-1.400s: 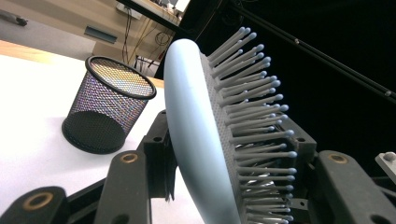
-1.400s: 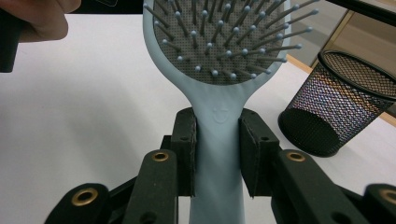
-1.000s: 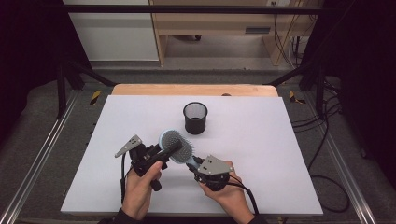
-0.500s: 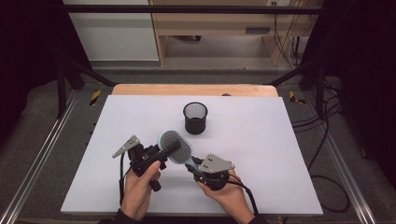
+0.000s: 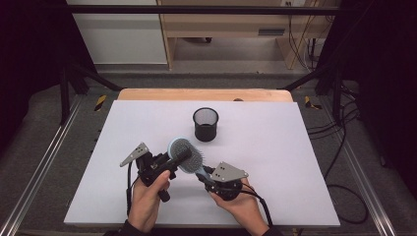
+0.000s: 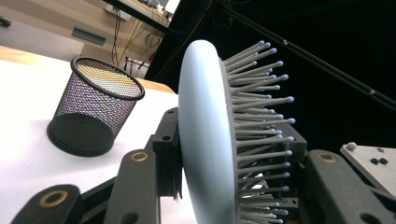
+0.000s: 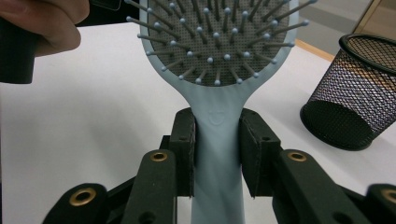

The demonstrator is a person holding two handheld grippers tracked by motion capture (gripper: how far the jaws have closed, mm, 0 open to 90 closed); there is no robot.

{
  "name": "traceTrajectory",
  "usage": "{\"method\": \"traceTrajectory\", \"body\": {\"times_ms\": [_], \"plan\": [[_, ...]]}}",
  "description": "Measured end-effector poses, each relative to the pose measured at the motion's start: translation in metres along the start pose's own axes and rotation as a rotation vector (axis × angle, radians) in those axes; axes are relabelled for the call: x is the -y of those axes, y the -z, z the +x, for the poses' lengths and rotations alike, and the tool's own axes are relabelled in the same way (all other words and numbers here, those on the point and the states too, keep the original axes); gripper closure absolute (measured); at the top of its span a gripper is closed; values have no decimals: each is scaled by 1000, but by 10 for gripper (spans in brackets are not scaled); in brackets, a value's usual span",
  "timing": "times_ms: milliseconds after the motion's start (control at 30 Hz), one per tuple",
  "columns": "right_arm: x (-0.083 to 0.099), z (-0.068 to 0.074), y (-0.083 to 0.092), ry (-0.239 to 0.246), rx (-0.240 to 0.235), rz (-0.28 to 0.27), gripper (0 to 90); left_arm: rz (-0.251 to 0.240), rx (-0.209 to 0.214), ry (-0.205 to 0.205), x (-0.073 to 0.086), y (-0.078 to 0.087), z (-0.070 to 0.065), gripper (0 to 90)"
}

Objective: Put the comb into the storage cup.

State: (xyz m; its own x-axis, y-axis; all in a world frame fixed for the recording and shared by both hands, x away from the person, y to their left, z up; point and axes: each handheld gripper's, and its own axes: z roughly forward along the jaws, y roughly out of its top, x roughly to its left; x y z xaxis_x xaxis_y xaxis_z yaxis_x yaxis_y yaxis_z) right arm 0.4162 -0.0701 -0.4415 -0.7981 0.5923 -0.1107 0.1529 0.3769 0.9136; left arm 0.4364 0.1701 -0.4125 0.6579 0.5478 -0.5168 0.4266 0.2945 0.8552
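A light blue hairbrush (image 5: 186, 153) is held above the white table (image 5: 275, 162) between both grippers, near the front. My left gripper (image 5: 177, 157) is shut on the brush head (image 6: 205, 140), one jaw on its smooth back and the other against the bristles; its jaws have just been closing with the head between them. From the right, my right gripper (image 5: 202, 173) is shut on the brush handle (image 7: 217, 140), with a pad pressed on each side. The bristles face the right gripper view. A black mesh cup (image 5: 205, 124) stands upright behind the brush.
The mesh cup (image 6: 93, 112) stands a short way beyond the brush head, and at the right in the right gripper view (image 7: 355, 93). A wooden strip (image 5: 204, 94) edges the table's far side. Cables (image 5: 339, 147) hang off the right.
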Motion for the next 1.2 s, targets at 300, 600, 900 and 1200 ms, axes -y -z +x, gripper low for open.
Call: {"method": "traceTrajectory", "body": {"times_ms": [300,600,900,1200], "plan": [[1,-6,3,-56,-4,-27,511,-12,-27,18,1,3,7,552],[1,-7,4,-73,-26,-29,450,-64,-39,39,-7,12,13,550],[2,-13,0,-128,-25,9,289,-125,-78,70,-18,28,28,549],[8,-19,-4,-135,-34,78,182,-134,-102,65,-20,32,33,547]]}}
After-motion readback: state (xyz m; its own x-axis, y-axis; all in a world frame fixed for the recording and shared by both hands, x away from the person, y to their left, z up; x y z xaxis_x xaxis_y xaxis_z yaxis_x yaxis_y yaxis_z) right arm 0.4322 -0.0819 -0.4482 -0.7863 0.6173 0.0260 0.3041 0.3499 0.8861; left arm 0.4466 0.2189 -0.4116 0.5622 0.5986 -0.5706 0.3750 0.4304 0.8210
